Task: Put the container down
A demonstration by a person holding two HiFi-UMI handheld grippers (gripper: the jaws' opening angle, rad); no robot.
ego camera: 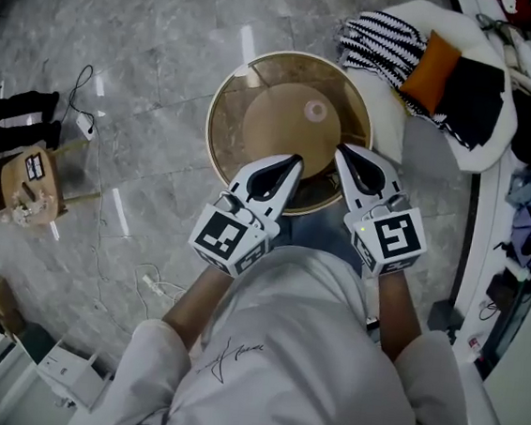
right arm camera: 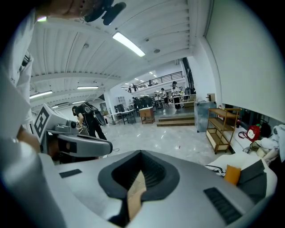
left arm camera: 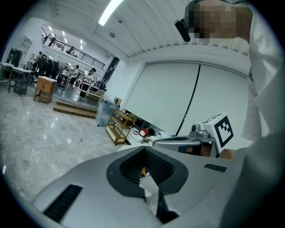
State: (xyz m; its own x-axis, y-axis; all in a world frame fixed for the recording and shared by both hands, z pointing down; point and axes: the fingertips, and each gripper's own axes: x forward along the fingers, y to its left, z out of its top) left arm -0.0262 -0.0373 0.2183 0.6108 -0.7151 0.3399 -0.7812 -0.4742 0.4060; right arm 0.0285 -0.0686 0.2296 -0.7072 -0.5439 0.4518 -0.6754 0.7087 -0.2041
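In the head view a round clear container point(ego camera: 285, 115) with a tan bottom hangs above the marble floor in front of the person. My left gripper point(ego camera: 295, 161) grips its near rim, jaws together on the wall. My right gripper point(ego camera: 341, 151) grips the same rim a little to the right. The left gripper view has the jaws point(left arm camera: 149, 180) pressed on a thin clear strip of the container wall point(left arm camera: 152, 192). The right gripper view shows the jaws point(right arm camera: 136, 185) closed on a tan strip of the container point(right arm camera: 135, 198). The rest of the container is hidden behind the gripper bodies in both gripper views.
A heap of clothes on a white cushion point(ego camera: 450, 75) lies to the right of the container. Cables point(ego camera: 103, 228) trail over the floor at the left, near a small wooden stand point(ego camera: 28, 182). A wooden shelf point(right arm camera: 225, 127) stands by the wall. People stand far back in the hall.
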